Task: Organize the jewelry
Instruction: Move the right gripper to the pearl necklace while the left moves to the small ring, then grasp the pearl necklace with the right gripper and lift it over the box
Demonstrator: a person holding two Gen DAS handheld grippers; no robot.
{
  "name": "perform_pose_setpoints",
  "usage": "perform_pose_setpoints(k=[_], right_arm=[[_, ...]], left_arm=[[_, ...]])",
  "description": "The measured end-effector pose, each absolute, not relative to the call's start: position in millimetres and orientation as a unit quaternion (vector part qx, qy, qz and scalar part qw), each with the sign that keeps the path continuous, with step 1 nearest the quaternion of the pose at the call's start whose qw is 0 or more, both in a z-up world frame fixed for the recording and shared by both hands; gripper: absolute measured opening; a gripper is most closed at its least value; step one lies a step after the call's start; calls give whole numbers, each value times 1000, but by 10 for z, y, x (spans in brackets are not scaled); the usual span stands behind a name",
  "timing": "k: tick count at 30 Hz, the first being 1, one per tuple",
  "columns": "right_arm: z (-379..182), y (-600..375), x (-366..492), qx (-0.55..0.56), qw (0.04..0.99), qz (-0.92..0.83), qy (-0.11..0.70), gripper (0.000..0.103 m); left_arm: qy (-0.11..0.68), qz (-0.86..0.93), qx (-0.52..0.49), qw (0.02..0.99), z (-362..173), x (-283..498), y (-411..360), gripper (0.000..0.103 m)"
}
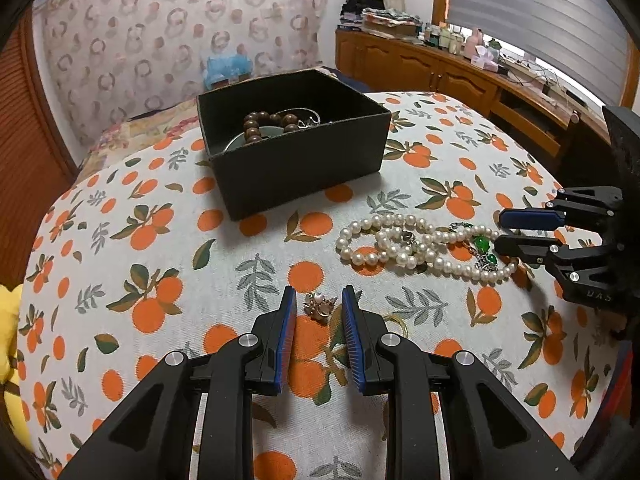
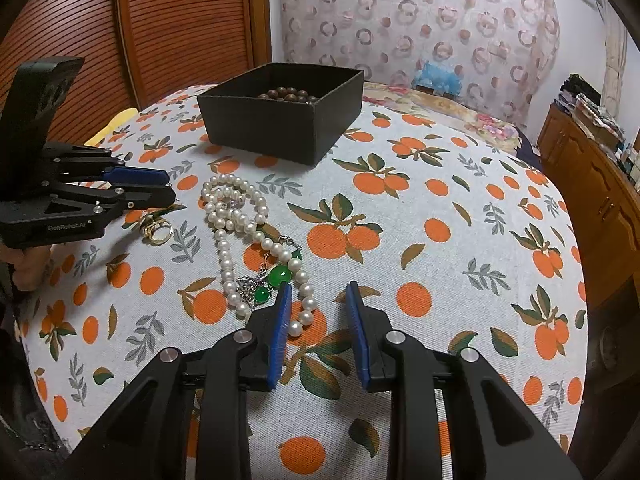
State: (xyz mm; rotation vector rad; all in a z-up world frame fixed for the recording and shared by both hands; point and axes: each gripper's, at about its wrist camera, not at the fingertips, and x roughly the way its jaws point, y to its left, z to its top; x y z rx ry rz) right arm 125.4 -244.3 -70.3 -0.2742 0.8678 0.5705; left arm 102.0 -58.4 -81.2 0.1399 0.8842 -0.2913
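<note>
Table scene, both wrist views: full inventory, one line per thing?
Box: 1, black, open, far middle of the tablecloth.
Wooden beads: 1 string, brown, inside the box.
Pearl necklace: 1, white, loose on the cloth near the right gripper.
Green pendant: 1, green stones in silver, lying over the pearls.
Brooch: 1, gold-pink, between the left fingertips.
Ring: 1, gold, beside the brooch.
Tablecloth: 1, white with oranges.
Left gripper: black, blue pads, open.
Right gripper: same, open.

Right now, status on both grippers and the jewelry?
Left gripper open, straddling small brooch. Right gripper open, empty, over pearl necklace end. Black box holds brown beads. Nothing blocking.
</note>
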Motion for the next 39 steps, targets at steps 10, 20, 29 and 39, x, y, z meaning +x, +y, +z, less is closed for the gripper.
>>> perform_pose_setpoints(k=[10,20,29,39], right_arm=[[-702,-2441,1253,-132,859,271,413,30],[-703,-2430,1249,-136,860,270,412,27],[-680,-2296,1184,-159,849,287,414,8],[-210,-2067,1110,-161,866,308,360,8]], left_arm=[[421,-135,78,894,-804,995,-617,15],[390,-152,70,906,-506,796,-659,15],[373,-153,63,913,-394,699,-628,15],[364,-145,49,919,-330,635,-464,15]])
